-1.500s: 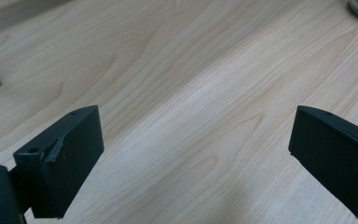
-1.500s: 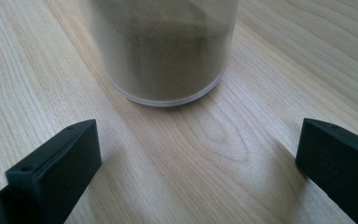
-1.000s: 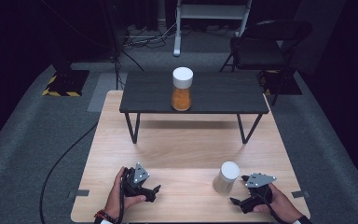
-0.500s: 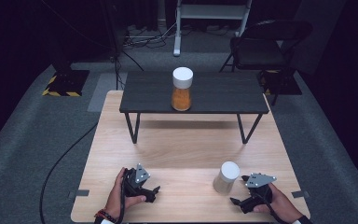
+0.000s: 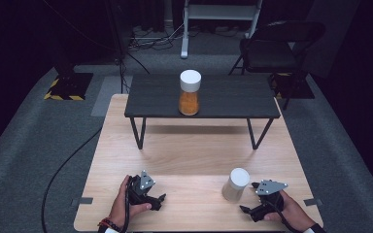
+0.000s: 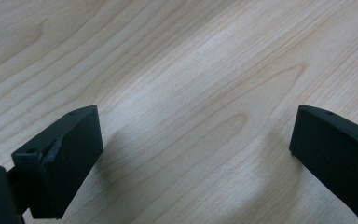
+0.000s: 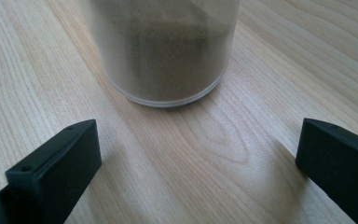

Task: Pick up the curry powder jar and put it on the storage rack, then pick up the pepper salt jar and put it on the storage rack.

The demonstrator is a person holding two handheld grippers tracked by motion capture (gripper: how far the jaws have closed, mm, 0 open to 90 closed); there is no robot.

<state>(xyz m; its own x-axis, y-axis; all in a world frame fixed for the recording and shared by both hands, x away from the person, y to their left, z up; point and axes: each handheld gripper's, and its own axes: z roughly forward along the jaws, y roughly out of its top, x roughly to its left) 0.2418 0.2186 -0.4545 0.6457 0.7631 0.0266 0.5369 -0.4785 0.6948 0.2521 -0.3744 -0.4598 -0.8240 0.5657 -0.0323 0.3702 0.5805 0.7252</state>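
Note:
A jar of pale brown powder with a white lid (image 5: 235,184) stands on the light wooden table (image 5: 189,155) near its front right. My right gripper (image 5: 246,209) rests just right of it, open, and the jar's base (image 7: 165,51) stands a little beyond its black fingertips (image 7: 56,168). At the front left my left gripper (image 5: 159,200) lies on the table, open, with bare wood (image 6: 191,116) between its jaws. A second jar with orange contents and a white lid (image 5: 190,92) stands on the small black table (image 5: 223,104) at the back.
The black table stands on thin legs (image 5: 137,132) on the far half of the wooden table. A black chair (image 5: 272,48) and a white stand (image 5: 221,19) are on the carpet behind. A black cable (image 5: 63,165) runs along the floor at the left.

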